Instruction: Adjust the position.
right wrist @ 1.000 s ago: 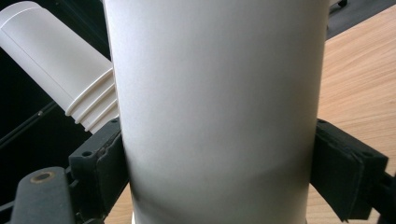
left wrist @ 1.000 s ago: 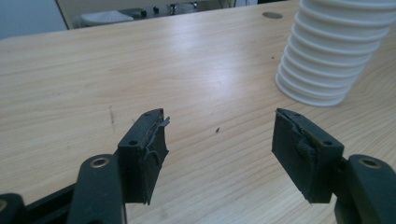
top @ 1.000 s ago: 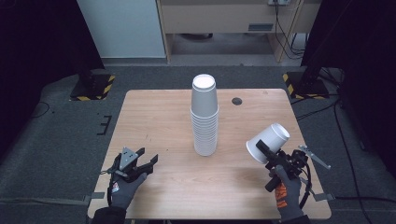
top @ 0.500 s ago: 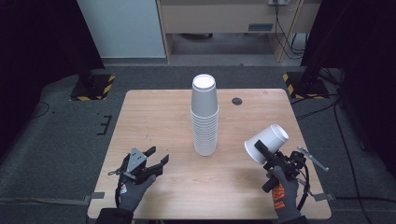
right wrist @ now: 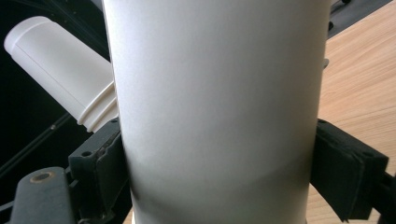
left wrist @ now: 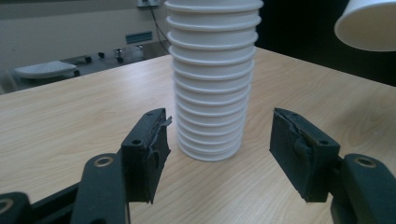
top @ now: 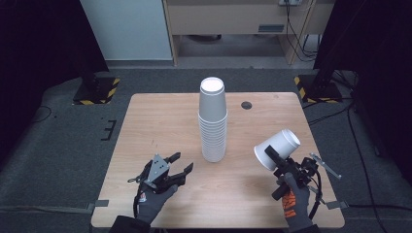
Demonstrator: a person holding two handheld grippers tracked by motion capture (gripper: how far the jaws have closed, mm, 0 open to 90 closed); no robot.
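Observation:
A tall stack of white paper cups (top: 213, 121) stands upside down at the middle of the wooden table (top: 155, 121). My left gripper (top: 182, 162) hovers low at the near left, open, its jaws pointing at the stack's base (left wrist: 212, 79) with nothing between them. A single white paper cup (top: 278, 148) is tilted in the air at the near right, rim toward the stack, and my right gripper (top: 273, 158) is shut on its wall. In the right gripper view the held cup (right wrist: 219, 107) sits between both pads (right wrist: 100, 163), with the stack (right wrist: 56, 70) behind it.
A small black round disc (top: 247, 105) lies on the table behind the stack to the right. Yellow-and-black striped stand feet (top: 97, 91) sit on the floor past both far corners. A pale cabinet (top: 128, 29) stands beyond the table.
My left gripper has moved right along the near edge, toward the base of the stack. The right gripper and its cup have stayed where they were.

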